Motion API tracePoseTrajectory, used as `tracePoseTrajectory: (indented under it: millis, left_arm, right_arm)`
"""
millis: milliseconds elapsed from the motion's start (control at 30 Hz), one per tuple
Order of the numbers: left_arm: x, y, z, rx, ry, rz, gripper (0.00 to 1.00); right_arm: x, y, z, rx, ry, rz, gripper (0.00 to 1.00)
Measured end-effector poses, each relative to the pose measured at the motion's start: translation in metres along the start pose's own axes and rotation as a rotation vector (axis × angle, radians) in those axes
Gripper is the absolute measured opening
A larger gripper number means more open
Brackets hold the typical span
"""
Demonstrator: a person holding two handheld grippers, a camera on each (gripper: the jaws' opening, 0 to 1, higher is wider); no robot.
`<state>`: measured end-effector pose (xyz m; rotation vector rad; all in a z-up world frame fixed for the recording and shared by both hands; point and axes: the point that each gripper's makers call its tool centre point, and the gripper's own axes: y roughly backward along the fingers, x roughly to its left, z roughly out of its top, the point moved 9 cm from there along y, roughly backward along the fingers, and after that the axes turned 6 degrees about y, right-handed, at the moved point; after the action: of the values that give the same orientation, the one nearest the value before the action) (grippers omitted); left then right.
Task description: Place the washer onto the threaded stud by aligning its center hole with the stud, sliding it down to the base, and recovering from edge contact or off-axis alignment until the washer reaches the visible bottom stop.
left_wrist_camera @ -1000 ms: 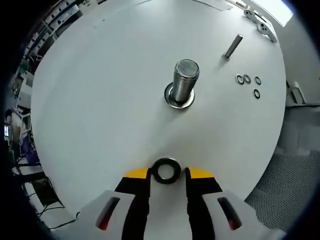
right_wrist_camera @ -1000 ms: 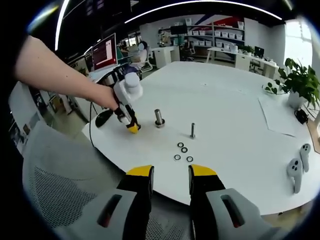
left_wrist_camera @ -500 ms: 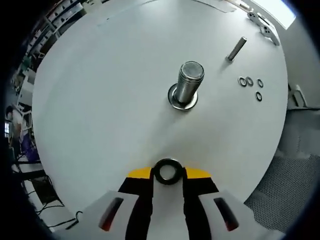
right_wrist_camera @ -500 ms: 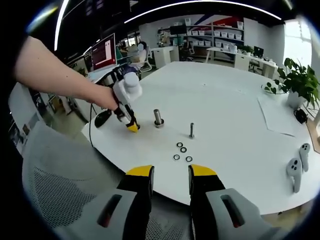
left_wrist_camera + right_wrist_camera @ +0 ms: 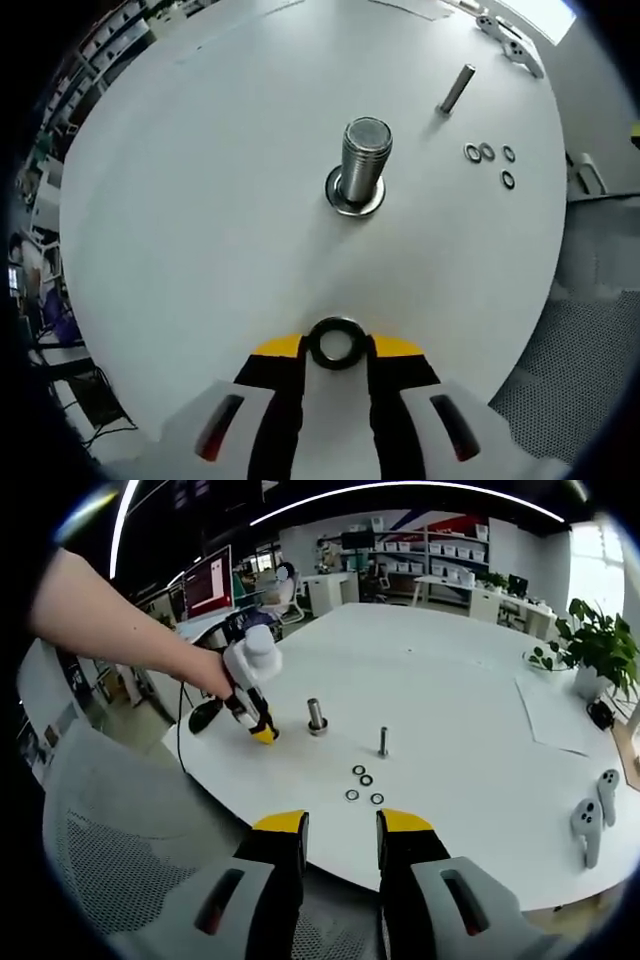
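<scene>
Left gripper point(image 5: 336, 345): clenched on the washer point(image 5: 335, 342), yellow tips pinching its dark ring on both sides, held over the white table point(image 5: 200, 200).
Right gripper point(image 5: 341, 832): released, nothing between its jaws, hanging off the table's near edge.
Washer: in the left gripper's grip, well apart from the threaded stud point(image 5: 363, 160).
Threaded stud: upright on its round base point(image 5: 355, 196), ahead of the left gripper.
Thin stud point(image 5: 456, 89): beyond, to the right.
Four small washers point(image 5: 489, 160): lying near the thin stud.
Controllers point(image 5: 590, 816): at the table's right edge in the right gripper view.
</scene>
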<state>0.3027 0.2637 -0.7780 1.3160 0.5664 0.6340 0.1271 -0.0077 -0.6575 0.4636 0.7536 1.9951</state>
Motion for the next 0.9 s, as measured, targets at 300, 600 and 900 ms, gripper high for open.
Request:
tracePoseTrajectory:
  millis: [300, 600, 900]
  left_arm:
    - [-0.0016, 0.0003, 0.0004, 0.012, -0.051, -0.012, 0.25]
    - [-0.0013, 0.0006, 0.0006, 0.009, -0.023, 0.002, 0.21]
    - [0.0012, 0.0011, 0.0001, -0.011, -0.011, -0.013, 0.19]
  right_arm:
    - [0.0002, -0.0005, 0.0000, 0.005, 0.005, 0.001, 0.30]
    - [0.0005, -0.0008, -0.0002, 0.009, 0.009, 0.001, 0.30]
    - [-0.0001, -0.0001, -0.0005, 0.006, 0.009, 0.001, 0.29]
